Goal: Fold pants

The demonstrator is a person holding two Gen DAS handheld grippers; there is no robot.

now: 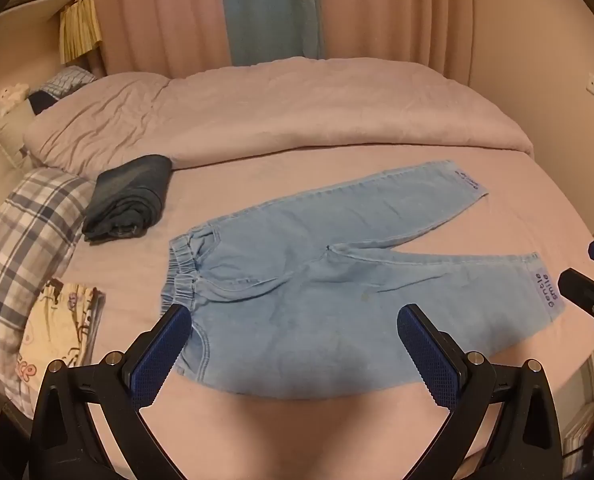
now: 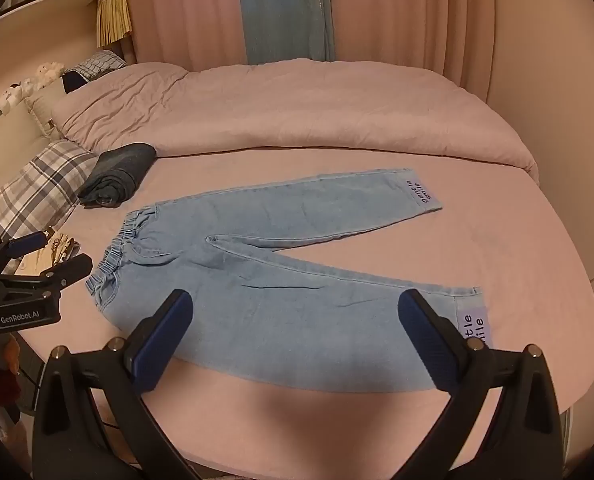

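Observation:
Light blue denim pants point(image 1: 317, 280) lie spread flat on the pink bed sheet, elastic waistband at the left, both legs fanned out to the right in a V. They also show in the right wrist view point(image 2: 281, 280). My left gripper point(image 1: 295, 344) is open and empty, above the near edge of the pants by the waist. My right gripper point(image 2: 297, 332) is open and empty, above the near leg. Each gripper shows in the other's view: the right one point(image 1: 593, 280) at the far right, the left one point(image 2: 37, 256) at the far left.
A folded dark denim garment point(image 1: 131, 200) lies on the sheet left of the pants. A plaid pillow point(image 1: 21, 240) and a printed item point(image 1: 63, 328) lie at the left edge. A rumpled pink duvet point(image 1: 277, 116) covers the back of the bed; curtains hang behind.

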